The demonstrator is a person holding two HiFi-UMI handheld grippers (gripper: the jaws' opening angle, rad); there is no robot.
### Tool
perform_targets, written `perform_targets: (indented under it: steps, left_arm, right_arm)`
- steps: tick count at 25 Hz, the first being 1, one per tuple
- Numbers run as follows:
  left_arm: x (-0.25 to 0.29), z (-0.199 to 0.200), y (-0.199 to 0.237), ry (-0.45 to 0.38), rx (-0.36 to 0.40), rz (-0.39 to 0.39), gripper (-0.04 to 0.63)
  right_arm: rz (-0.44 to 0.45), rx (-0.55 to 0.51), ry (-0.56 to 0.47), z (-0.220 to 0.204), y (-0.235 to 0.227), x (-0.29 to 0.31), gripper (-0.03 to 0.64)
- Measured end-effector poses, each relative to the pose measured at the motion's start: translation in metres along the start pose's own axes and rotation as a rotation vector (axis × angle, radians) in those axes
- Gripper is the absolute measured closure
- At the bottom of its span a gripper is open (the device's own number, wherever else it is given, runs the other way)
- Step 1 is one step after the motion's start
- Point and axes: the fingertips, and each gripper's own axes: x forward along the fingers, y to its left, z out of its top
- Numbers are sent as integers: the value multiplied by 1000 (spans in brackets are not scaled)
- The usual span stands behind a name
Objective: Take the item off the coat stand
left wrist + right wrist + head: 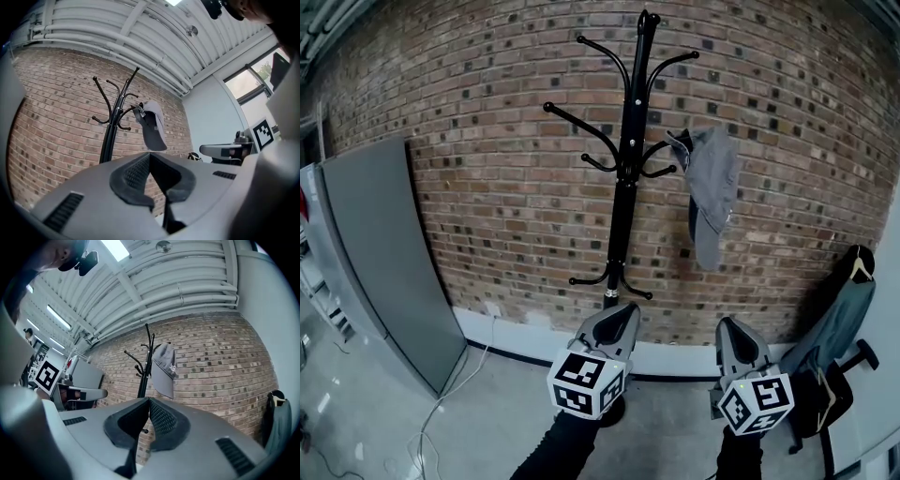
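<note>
Grey cap (712, 183) hangs on coat stand (623, 216); left hand-held gripper (627, 309) and right hand-held gripper (727, 324) closed, empty; a sideways yank might topple it.

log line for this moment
cap: hanging on stand, not yet taken | left tool: shut, empty | right tool: shut, empty

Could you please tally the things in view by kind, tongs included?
coat stand: 1
cap: 1
tongs: 2 (left tongs, right tongs, both shut and empty)
panel: 1
chair: 1
jacket: 1
Total: 7
</note>
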Motion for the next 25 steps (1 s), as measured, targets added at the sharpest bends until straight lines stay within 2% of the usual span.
perform_targets:
  steps: [8,13,21,25]
  left_arm:
    - [31,-2,6,12,35,3,588]
    - [50,2,14,12,50,-20,588]
    - [81,30,27,-28,103,-63,588]
    - [92,38,33,-38,114,-72,588]
  right_arm:
    - [15,8,-23,0,-20,30,607]
    - [-8,-9,-31,6,-29,44,606]
    - [-41,-56,-90,36,-40,69,606]
    - [-30,-73,-110,51,-39,82,606]
